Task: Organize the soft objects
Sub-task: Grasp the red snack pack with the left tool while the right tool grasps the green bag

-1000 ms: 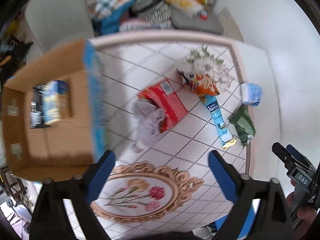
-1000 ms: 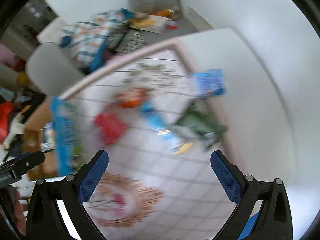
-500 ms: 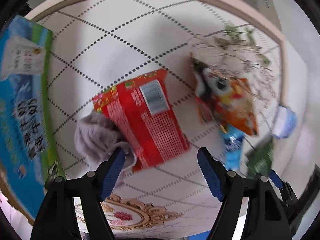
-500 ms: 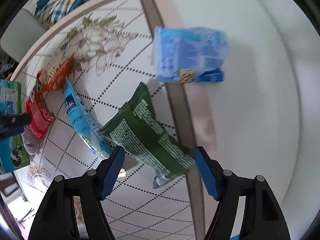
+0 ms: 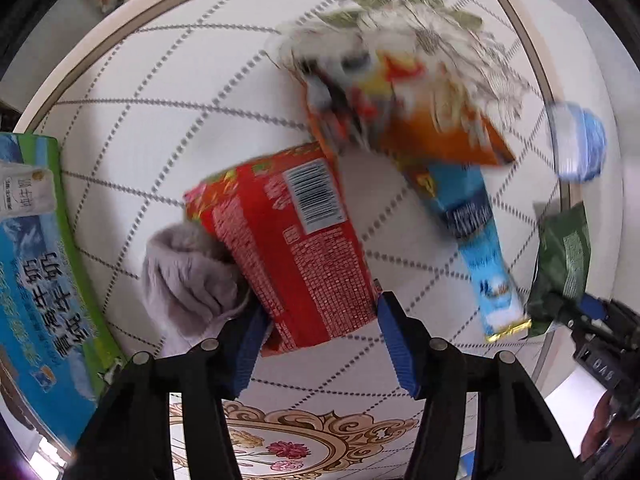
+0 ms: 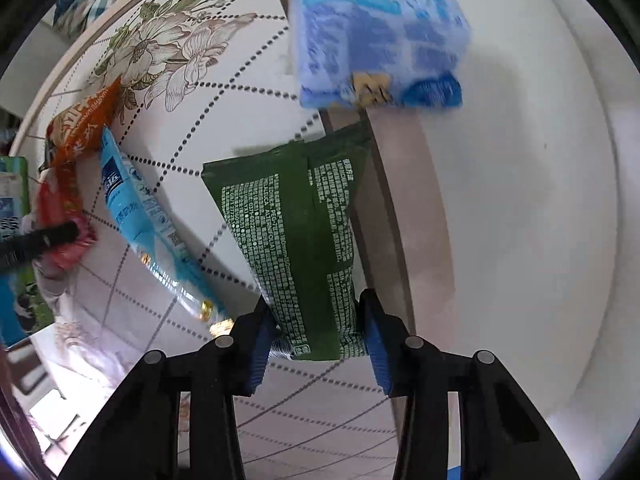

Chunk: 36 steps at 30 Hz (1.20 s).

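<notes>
Left wrist view: the red packet (image 5: 294, 240) lies in the centre of the frame, barcode side up, its lower end between the two blue pads of the left gripper (image 5: 320, 332). The jaws stand at moderate width around that end; whether the pads press on the wrapper cannot be told. A grey cloth (image 5: 188, 280) is bunched against the packet's left edge, just above the left pad. An orange packet (image 5: 420, 120), blurred, sits upper right of centre, and a long light-blue packet (image 5: 480, 248) runs from under it down toward the lower right. At the left edge stands a printed blue-and-green carton (image 5: 36, 264). All rest on a tabletop (image 5: 168, 92) patterned with dotted diamonds.

Right wrist view: the green packet (image 6: 300, 232) fills the centre, printed back upward, crossing the table's brown border (image 6: 396, 240); its lower end sits between the blue pads of the right gripper (image 6: 316, 332), whose narrow jaws touch both of its sides. A blue tissue pack (image 6: 380, 48), blurred, lies at upper centre on the plain white margin, apart from the green packet. The light-blue packet (image 6: 140, 208) lies left of centre, with the orange packet (image 6: 80, 120) above it at the left
</notes>
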### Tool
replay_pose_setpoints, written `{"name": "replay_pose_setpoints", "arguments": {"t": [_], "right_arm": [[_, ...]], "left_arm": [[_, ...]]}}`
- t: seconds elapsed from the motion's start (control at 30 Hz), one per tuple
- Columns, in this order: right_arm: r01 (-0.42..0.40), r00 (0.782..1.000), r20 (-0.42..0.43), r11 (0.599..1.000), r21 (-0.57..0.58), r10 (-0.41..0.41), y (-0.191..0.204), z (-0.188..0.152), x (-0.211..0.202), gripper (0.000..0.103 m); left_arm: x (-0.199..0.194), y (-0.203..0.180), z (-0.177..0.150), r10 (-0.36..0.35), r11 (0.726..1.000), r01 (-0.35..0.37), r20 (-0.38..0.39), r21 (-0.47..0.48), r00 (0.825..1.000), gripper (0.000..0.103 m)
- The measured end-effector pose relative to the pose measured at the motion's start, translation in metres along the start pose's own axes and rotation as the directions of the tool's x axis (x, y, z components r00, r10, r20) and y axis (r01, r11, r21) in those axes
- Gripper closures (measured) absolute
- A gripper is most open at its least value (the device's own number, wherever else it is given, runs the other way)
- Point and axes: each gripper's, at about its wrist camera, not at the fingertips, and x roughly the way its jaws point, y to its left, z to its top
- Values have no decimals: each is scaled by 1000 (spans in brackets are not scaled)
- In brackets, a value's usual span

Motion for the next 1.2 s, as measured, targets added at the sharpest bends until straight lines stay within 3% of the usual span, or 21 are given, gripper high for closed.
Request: {"name": "replay_pose_setpoints", "arguments": {"t": [0.17, 0.3, 0.37, 0.4, 0.47, 0.5, 0.6, 0.77, 0.83, 0.9, 1.03, 1.1, 1.2], "right_arm": [[-26, 1000, 3, 999, 30, 26, -11, -5, 5, 56], [-5, 1000, 15, 1000, 29, 5, -13, 1, 6, 57], [12, 1000, 22, 1000, 22, -13, -2, -6, 8, 57], [24, 999, 25, 1000, 15, -24, -1, -7, 8, 57], [36, 999, 30, 999, 7, -36, 1, -8, 6, 57], [37, 999, 29, 999, 4, -38, 1, -8, 6, 57], [42, 999, 28, 999, 1, -42, 2, -8, 3, 57], [55, 998, 26, 998, 3, -55, 15, -13, 0, 57], [59, 998, 23, 998, 6, -59, 18, -13, 0, 57], [68, 997, 18, 998, -2, -68, 22, -10, 4, 57], [79, 997, 9, 997, -23, -79, 33, -11, 9, 57], [66, 998, 5, 998, -23, -66, 35, -13, 8, 57], [72, 997, 10, 997, -22, -72, 35, -15, 6, 57]], "left_arm": [[13, 3, -4, 13, 995, -12, 4, -100, 1000, 39], [17, -8, -3, 125, 987, -122, 30, -102, 992, 39], [13, -16, -7, 198, 976, -191, 64, -101, 978, 39], [8, -21, -12, 276, 958, -267, 88, -104, 957, 39], [-2, -31, -20, 322, 946, -310, 148, -100, 935, 39], [-6, -35, -23, 323, 945, -309, 167, -103, 932, 39], [-1, -36, -27, 258, 964, -246, 133, -101, 957, 36], [22, -36, -6, 246, 967, -236, 114, -99, 962, 36], [31, -19, 5, 244, 968, -236, 96, -91, 965, 33], [30, -15, 11, 214, 975, -204, 117, -91, 970, 33], [33, -31, 13, 168, 985, -171, 102, 24, 980, 33], [40, -41, -1, 144, 986, -150, 76, 72, 987, 33], [50, -42, -11, 125, 989, -129, 59, 66, 990, 33]]}}
